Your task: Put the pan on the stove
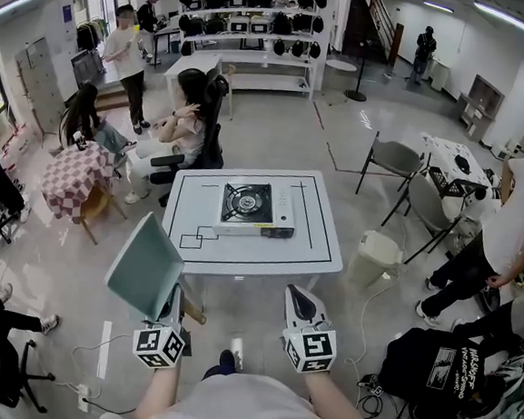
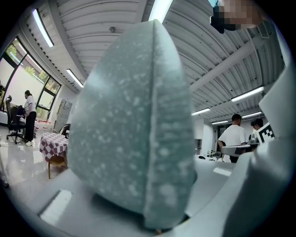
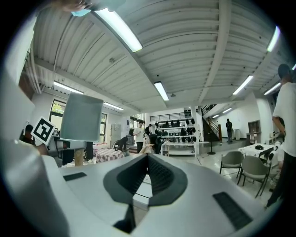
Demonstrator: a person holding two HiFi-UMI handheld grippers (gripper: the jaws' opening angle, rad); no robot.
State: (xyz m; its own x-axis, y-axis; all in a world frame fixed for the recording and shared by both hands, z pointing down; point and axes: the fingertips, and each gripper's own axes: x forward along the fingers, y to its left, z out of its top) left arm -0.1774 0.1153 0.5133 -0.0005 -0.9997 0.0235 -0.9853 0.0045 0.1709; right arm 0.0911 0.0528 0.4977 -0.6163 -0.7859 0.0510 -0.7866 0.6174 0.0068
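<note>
A pale grey-green square pan (image 1: 145, 269) with a wooden handle (image 1: 193, 315) is held tilted up on edge in front of the table's near left corner. My left gripper (image 1: 171, 313) is shut on it near the handle end. In the left gripper view the pan (image 2: 134, 134) fills most of the picture. From the right gripper view the pan (image 3: 82, 117) shows at the left. A portable gas stove (image 1: 255, 209) with a black burner sits on the white table (image 1: 317, 254). My right gripper (image 1: 301, 299) is shut and empty, just short of the table's near edge.
A pale bin (image 1: 374, 256) stands right of the table, with grey chairs (image 1: 396, 158) behind it. Two people sit at the far left near a checked table (image 1: 71, 178). A person bends at the right edge over a black bag (image 1: 438, 370). Cables lie on the floor.
</note>
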